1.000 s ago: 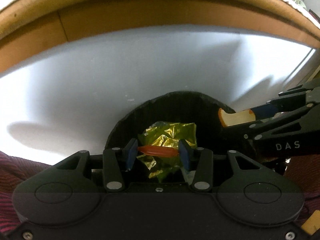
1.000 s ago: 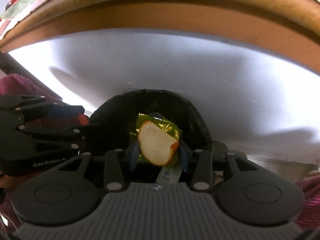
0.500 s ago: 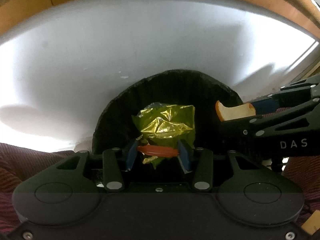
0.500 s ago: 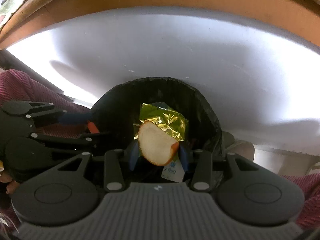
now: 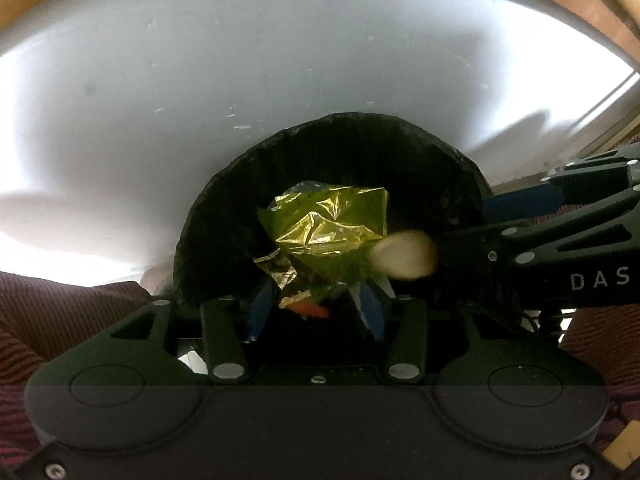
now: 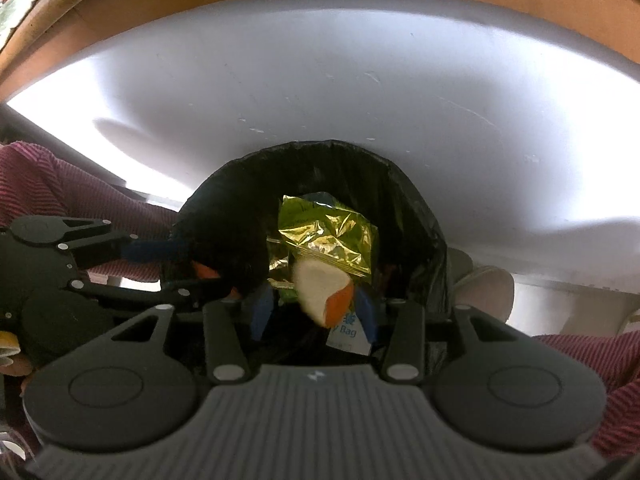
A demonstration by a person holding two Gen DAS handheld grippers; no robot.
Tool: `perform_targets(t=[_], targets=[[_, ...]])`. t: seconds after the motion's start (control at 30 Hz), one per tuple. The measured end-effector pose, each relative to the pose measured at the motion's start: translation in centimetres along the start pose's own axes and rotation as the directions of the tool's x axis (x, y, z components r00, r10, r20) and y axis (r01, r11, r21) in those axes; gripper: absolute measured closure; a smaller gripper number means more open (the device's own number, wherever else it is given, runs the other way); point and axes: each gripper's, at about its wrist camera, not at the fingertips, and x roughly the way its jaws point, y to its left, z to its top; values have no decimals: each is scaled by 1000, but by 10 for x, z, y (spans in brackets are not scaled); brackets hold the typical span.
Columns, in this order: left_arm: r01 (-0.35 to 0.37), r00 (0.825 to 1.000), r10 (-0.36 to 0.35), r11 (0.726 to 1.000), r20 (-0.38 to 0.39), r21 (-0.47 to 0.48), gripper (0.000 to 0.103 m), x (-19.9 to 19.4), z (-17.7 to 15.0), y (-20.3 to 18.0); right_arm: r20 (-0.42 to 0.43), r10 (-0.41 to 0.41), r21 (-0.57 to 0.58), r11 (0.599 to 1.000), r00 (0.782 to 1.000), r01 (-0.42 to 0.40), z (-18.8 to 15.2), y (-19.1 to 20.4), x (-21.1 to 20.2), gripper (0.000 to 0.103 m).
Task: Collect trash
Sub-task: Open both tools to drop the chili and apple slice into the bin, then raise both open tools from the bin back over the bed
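Right wrist view: both tools have spread since half a second ago, the right tool releasing the apple slice and the left tool the orange peel, both dropping into the black-lined bin onto the gold wrapper; deposit effectively done.

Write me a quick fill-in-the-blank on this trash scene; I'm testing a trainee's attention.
1. The round bin holding the crinkled yellow-green foil wrapper has a ___ liner.
2. The left wrist view shows the letters ___ printed on the right gripper.
3. The fingers of the left gripper carry ___ pads.
4. The pale apple slice with orange skin looks motion-___ in both views.

Missing: black; DAS; blue; blurred
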Motion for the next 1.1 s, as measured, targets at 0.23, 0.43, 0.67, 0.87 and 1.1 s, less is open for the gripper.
perform_targets(t=[0.23,0.43,0.67,0.87,1.1], targets=[[-6,1000,6,1000,-5,4,37,0,1,-1,-1,-5,1,1000,1000,5,0,1,0,32],[-9,1000,9,1000,2,5,34,-4,2,-1,9,-21,-9,1000,1000,21,0,2,-6,29],[-43,984,28,996,175,83,31,-66,10,2,99,26,-82,996,995,-18,14,8,-51,25],[-40,921,-19,989,390,141,20,-146,28,16,221,173,-219,968,960,-124,40,19,-121,19],[-99,817,43,993,575,67,19,-193,60,39,374,234,-273,952,897,-135,72,25,-168,17]])
